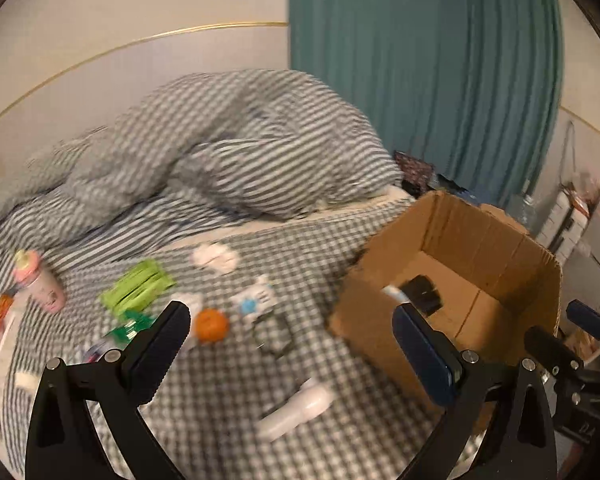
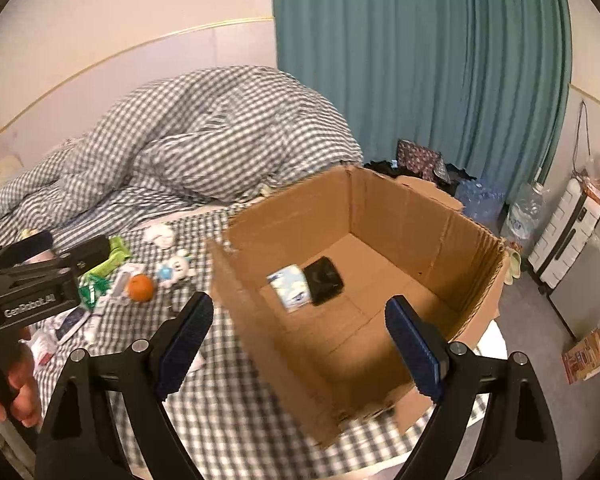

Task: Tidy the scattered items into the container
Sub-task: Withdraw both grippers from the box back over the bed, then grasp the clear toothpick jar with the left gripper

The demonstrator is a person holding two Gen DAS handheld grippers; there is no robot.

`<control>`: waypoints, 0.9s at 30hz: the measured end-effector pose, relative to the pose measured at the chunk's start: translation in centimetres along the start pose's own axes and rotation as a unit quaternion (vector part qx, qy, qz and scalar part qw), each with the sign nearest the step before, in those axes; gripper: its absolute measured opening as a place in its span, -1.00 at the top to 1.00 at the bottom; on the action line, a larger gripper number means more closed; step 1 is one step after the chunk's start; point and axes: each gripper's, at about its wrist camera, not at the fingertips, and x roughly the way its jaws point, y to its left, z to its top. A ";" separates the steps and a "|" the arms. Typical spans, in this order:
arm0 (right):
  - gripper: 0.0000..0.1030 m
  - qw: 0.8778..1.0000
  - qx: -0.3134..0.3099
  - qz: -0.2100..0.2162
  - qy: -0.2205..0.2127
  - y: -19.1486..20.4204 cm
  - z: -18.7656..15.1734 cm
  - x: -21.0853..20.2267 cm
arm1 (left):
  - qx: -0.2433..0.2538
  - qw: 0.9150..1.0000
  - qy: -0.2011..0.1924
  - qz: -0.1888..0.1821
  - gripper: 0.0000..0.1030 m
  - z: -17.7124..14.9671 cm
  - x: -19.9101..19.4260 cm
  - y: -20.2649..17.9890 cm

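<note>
Right gripper (image 2: 300,344): its two fingers are spread wide apart and hold nothing. It hangs over the near edge of the box.
Left gripper (image 1: 292,352): its fingers are spread wide too, with nothing between them. It hangs over the bed, near the loose things.
Box (image 2: 420,216): a big brown cardboard box with the top open. It sits on the bed, on the right side. The walls stand up, and one near flap is bent out.
Done: two things are already in the box. A small white and blue pack (image 2: 290,286) lies on the bottom, and a flat black thing (image 2: 324,276) lies touching it.
Left to do: most of it, by the look of things. Lots of stuff is still on the bed (image 1: 228,400).
White tube (image 1: 296,408): it lies on the bed closest to the left gripper.
Orange ball (image 1: 211,325): round and orange, a bit farther, beside a small white and blue toy (image 1: 256,300).
Green pack (image 1: 138,285): bright green, lying flat to the left of the ball.
Pink cup (image 1: 40,280): tipped over at the far left.
Blanket (image 1: 228,144): a big checked heap at the back of the bed.
Blur: the left view is smeared, so some small things are too fuzzy to name.
</note>
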 end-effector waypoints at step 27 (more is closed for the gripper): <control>-0.71 0.984 -0.111 0.125 0.053 22.6 -6.7 1.6 | -0.134 0.977 0.042 0.163 -1.00 -16.3 -5.5 26.8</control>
